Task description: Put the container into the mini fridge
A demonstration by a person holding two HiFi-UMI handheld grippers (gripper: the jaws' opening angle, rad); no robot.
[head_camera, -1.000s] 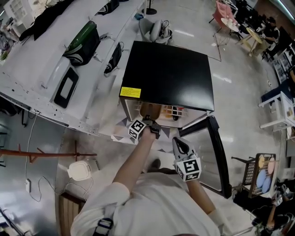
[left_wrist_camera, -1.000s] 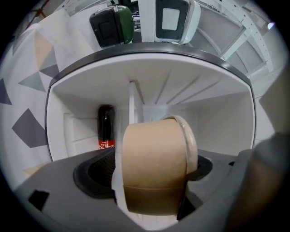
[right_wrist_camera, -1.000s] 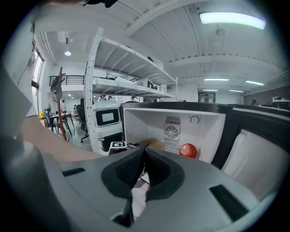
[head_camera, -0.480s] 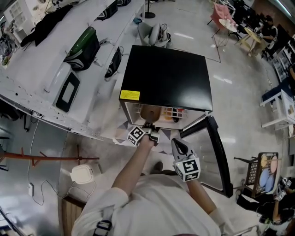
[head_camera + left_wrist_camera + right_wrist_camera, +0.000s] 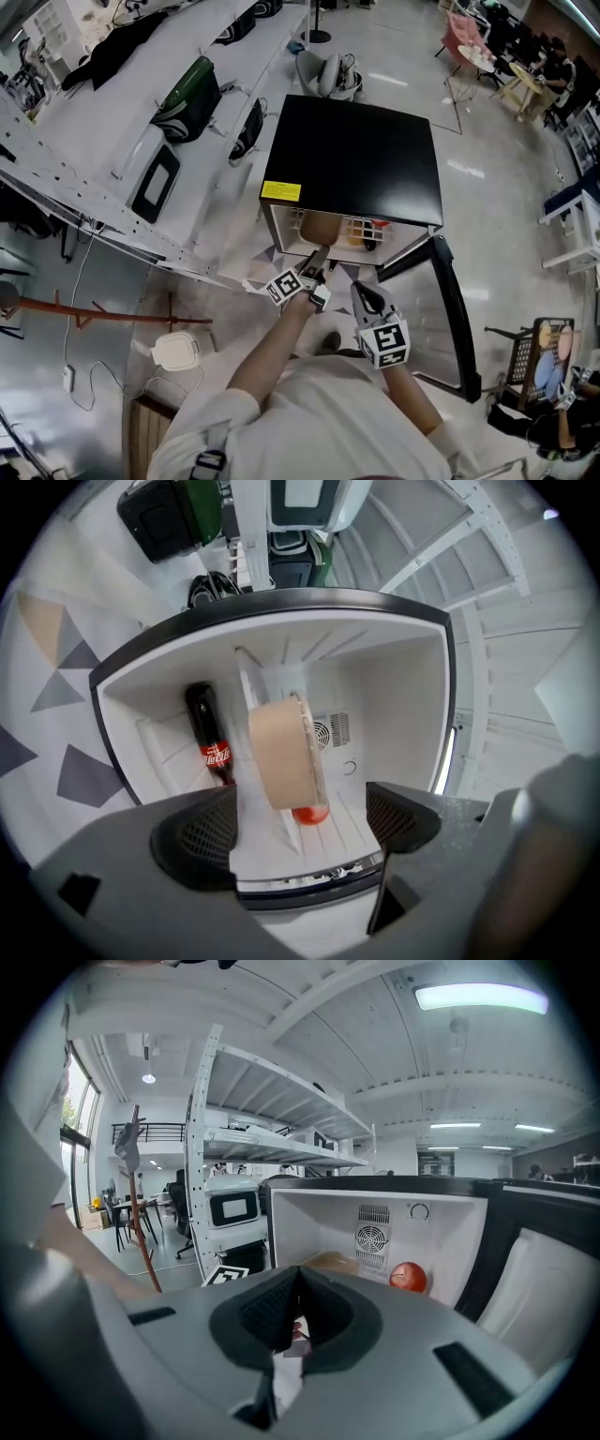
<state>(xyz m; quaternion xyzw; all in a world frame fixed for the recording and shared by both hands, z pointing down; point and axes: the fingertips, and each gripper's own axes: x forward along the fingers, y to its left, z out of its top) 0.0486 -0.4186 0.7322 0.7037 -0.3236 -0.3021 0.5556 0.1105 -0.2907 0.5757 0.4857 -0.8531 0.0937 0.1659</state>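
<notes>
The black mini fridge [image 5: 352,159] stands on the floor with its door [image 5: 452,319] swung open to the right. A round tan container [image 5: 319,228] rests on the shelf inside, free of both grippers. In the left gripper view the container [image 5: 281,752] lies ahead of my left gripper [image 5: 300,832], whose jaws stand wide apart and empty just outside the opening. From above, the left gripper [image 5: 314,281] hovers in front of the fridge. My right gripper [image 5: 367,300] hangs beside it, shut with nothing held. The right gripper [image 5: 298,1312] sees the container [image 5: 328,1262] too.
A cola bottle [image 5: 208,738] and a red round fruit [image 5: 409,1277] share the fridge interior. A long white rack [image 5: 112,141] with bags and a black appliance runs along the left. A patterned mat [image 5: 246,274] lies before the fridge.
My left gripper has drawn back from the fridge opening towards the person, while the container stays on the shelf. The right gripper has barely moved.
</notes>
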